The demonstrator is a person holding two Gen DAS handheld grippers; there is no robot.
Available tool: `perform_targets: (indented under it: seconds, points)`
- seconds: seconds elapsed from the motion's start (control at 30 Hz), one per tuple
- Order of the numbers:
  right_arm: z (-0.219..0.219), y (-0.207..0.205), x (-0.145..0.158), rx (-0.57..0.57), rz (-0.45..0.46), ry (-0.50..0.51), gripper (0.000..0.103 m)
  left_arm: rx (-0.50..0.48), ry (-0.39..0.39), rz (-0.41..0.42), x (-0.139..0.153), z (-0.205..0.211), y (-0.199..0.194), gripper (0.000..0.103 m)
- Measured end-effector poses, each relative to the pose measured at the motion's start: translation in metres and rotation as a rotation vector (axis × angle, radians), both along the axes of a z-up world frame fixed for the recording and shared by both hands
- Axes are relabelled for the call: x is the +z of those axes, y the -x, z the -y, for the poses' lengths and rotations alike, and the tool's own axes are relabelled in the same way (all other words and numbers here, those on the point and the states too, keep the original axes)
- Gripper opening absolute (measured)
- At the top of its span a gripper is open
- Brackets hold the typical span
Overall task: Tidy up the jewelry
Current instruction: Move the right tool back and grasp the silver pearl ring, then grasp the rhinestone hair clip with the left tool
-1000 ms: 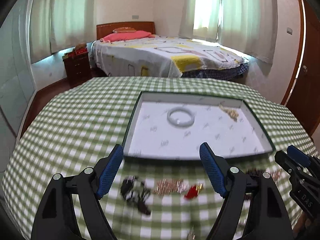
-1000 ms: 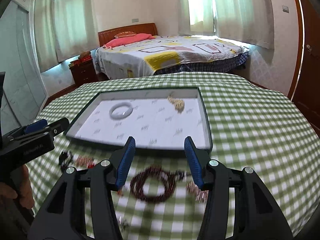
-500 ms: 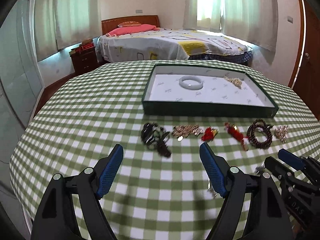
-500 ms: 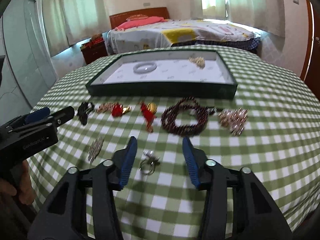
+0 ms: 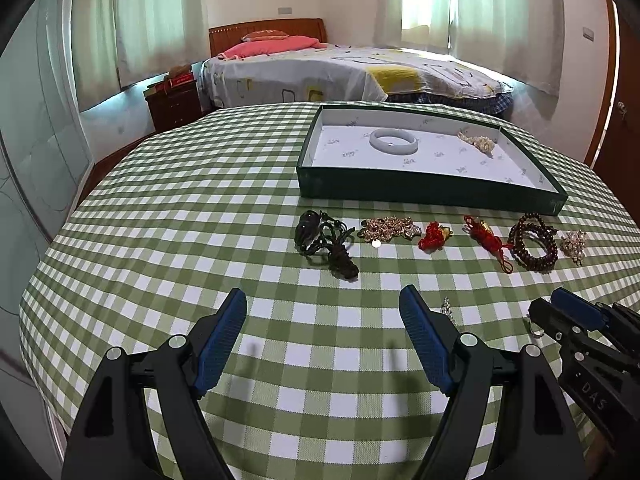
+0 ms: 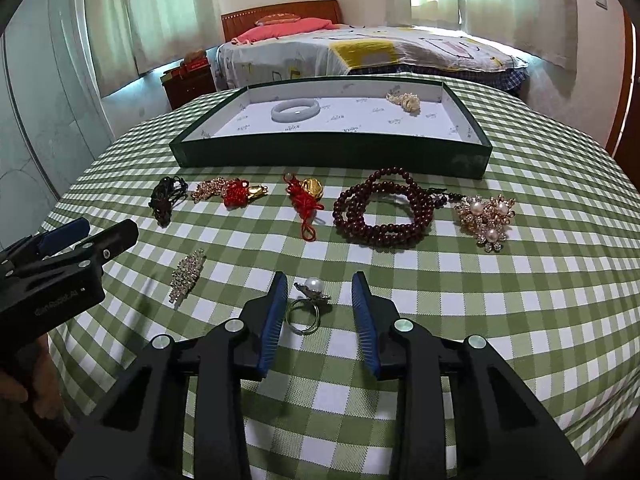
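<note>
A silver ring with a pearl (image 6: pixel 308 304) lies on the checked cloth between the fingers of my right gripper (image 6: pixel 319 280). Its jaws are closing and the pads stand clear of the ring. My left gripper (image 5: pixel 322 296) hangs open over bare cloth, holding nothing. Beyond them lies a row of jewelry: a black cord (image 5: pixel 324 240), a gold chain (image 5: pixel 390 228), two red knot charms (image 6: pixel 304 196), a dark bead bracelet (image 6: pixel 380 210) and a pearl brooch (image 6: pixel 486 216). The green tray (image 6: pixel 328 156) behind holds a white bangle (image 6: pixel 295 111) and a pearl cluster (image 6: pixel 404 102).
A rhinestone clip (image 6: pixel 187 274) lies left of the ring, near the left gripper's fingers (image 6: pixel 80 240). The round table's edge drops away close in front and at both sides. A bed (image 5: pixel 352 72) and a nightstand (image 5: pixel 174 98) stand beyond the table.
Both grippers drew back from the tray and sank toward the near part of the table. The right jaws narrowed, and the pearl ring now lies between them.
</note>
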State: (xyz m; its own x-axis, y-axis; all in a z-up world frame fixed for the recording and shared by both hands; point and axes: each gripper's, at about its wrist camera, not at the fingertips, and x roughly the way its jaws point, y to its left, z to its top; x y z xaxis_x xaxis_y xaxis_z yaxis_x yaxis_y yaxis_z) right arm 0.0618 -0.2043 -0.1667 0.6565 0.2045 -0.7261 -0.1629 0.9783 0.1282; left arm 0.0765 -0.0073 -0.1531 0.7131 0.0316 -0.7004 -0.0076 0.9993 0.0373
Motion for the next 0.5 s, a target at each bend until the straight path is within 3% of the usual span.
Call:
perform_targets:
  seconds: [0.17, 0.5]
  points:
    - [-0.0029, -0.0012, -0.0022, 0.017, -0.008, 0.009, 0.019, -0.002, 0.001, -0.011, -0.0032, 0.0004, -0.0006, 0.076]
    - [-0.0040, -0.0010, -0.0013, 0.019, -0.005, 0.016, 0.019, -0.006, 0.000, -0.020, -0.0059, 0.0034, -0.0024, 0.076]
